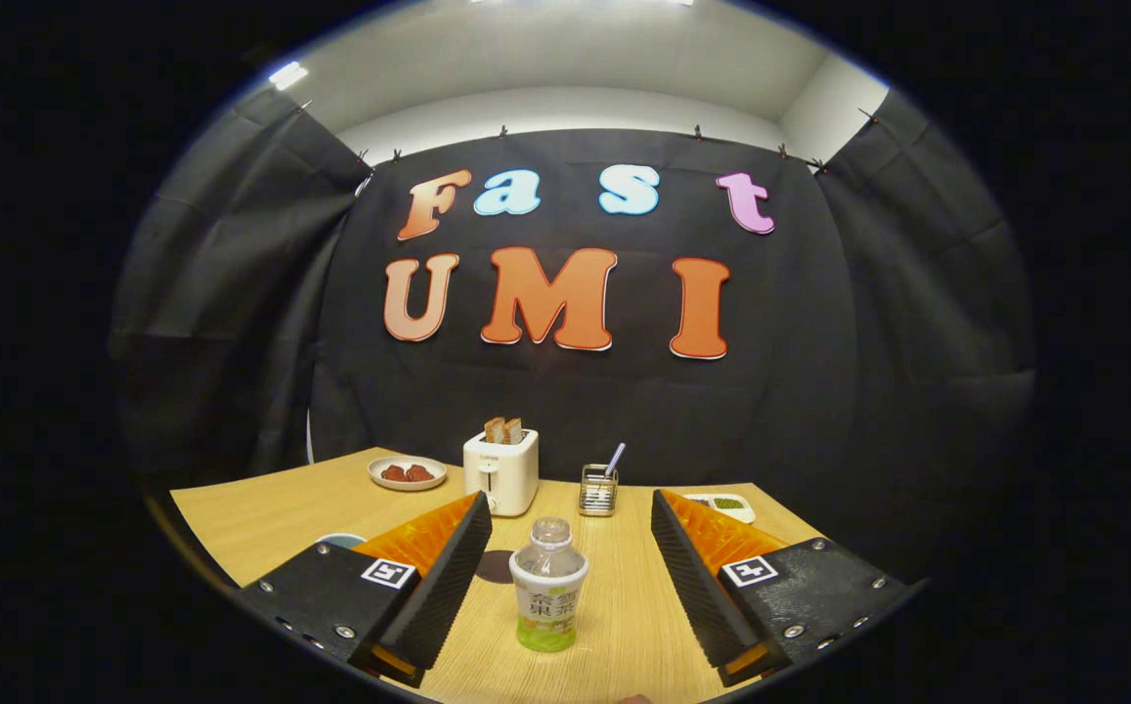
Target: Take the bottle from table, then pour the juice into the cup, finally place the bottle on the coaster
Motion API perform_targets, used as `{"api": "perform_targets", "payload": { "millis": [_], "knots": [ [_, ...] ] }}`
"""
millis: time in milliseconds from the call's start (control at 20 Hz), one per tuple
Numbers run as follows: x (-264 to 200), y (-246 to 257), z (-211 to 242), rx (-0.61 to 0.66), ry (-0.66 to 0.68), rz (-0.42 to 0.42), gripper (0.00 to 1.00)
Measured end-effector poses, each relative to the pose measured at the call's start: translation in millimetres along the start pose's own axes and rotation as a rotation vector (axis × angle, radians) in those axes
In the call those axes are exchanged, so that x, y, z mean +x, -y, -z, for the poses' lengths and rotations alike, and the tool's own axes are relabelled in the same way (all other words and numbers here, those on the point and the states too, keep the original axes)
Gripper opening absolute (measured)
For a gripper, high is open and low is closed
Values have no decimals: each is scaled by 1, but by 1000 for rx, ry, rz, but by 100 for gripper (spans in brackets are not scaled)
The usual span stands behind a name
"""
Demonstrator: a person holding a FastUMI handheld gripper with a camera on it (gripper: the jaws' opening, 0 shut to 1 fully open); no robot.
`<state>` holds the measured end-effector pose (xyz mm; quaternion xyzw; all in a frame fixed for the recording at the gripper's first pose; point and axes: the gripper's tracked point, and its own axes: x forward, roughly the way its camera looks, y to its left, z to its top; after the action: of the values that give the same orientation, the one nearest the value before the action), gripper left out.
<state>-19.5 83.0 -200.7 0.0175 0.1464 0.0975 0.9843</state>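
Clear bottle (547, 585) upright between wide jaws; toaster (500, 471), utensil rack (598, 490) beyond; possibly coaster (497, 566) behind.

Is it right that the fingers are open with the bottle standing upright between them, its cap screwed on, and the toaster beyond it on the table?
Not quite: the bottle has no cap; its neck is open at the top in the gripper view. The rest holds: the gripper has its fingers open, the bottle stands upright between them untouched, and the toaster sits beyond it on the table.

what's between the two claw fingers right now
In the gripper view, the small clear plastic juice bottle stands upright on the wooden table, between the open claw's fingers, touching neither.
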Motion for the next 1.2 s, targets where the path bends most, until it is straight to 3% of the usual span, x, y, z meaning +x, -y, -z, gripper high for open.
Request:
{"api": "perform_targets", "payload": {
  "millis": [600,900,1200],
  "knots": [
    [47,-9,108,67,-208,31,97],
    [60,-14,143,127,-275,41,87],
    [68,-21,151,70,-272,57,68]
  ]
}}
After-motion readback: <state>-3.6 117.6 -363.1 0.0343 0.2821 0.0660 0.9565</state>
